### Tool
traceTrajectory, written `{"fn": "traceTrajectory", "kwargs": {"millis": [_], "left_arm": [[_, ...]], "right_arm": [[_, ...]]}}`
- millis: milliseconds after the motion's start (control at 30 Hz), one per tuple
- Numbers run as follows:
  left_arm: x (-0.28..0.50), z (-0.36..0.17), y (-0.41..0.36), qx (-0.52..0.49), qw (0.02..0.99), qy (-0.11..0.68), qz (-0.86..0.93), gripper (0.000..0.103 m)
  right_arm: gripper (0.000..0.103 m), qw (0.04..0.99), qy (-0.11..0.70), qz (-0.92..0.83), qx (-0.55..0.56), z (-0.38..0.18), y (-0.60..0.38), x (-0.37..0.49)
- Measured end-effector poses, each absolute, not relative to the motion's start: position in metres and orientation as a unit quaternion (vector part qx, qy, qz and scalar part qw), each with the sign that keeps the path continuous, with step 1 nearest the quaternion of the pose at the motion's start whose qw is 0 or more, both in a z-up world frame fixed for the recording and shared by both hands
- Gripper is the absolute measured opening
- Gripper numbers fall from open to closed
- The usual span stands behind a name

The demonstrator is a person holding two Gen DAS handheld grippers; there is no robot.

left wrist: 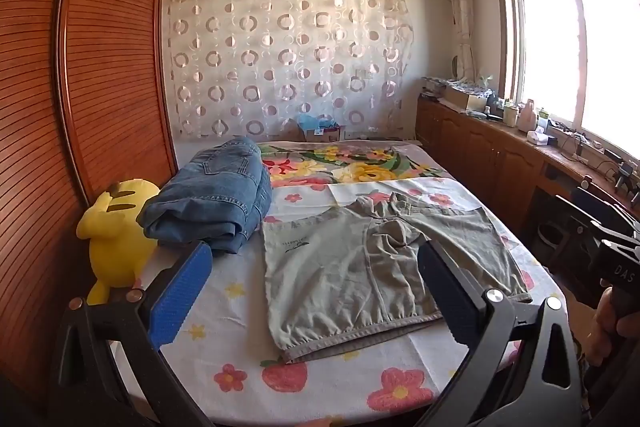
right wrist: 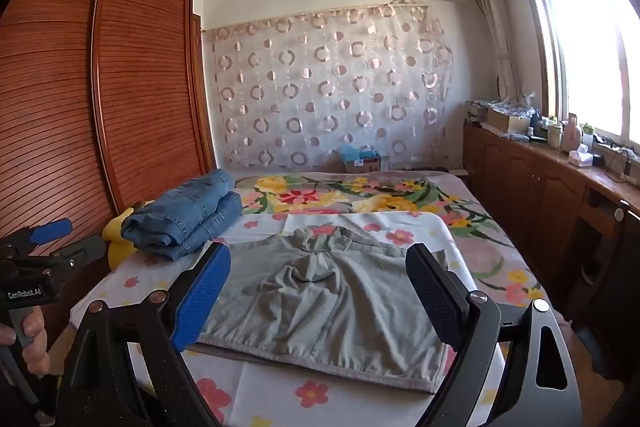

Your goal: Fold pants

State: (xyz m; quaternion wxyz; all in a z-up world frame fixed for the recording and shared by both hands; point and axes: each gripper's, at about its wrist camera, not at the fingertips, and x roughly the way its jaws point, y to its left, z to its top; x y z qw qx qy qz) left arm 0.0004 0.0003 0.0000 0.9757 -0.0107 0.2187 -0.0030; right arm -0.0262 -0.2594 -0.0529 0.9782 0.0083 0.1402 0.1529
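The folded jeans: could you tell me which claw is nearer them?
Left. The left claw hovers just right of the folded jeans; the right claw hangs farther right, over the grey pants.

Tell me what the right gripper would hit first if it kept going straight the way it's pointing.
Likely the grey-green pants lying flat on the bed: the open right gripper points at them, with nothing visible between, though depth is unclear.

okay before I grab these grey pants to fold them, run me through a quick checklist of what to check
1. Left gripper open, nothing held: ok.
2. Right gripper open, nothing held: ok.
3. Grey pants spread out on the bed sheet, waistband nearest: ok.
4. Pants smooth: not ok, fabric bunched near the far middle.
5. Folded jeans apart from the pants: ok, a gap of sheet shows.
6. Yellow plush toy out of the way at the bed's left edge: ok.
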Motion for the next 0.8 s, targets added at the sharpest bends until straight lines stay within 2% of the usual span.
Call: {"fn": "traceTrajectory", "kwargs": {"millis": [800], "left_arm": [[-0.0004, 0.0002, -0.0012, -0.005, 0.976, 0.218, -0.001, 0.103]], "right_arm": [[0.09, 0.977, 0.143, 0.156, 0.009, -0.0517, -0.2599, -0.028]]}}
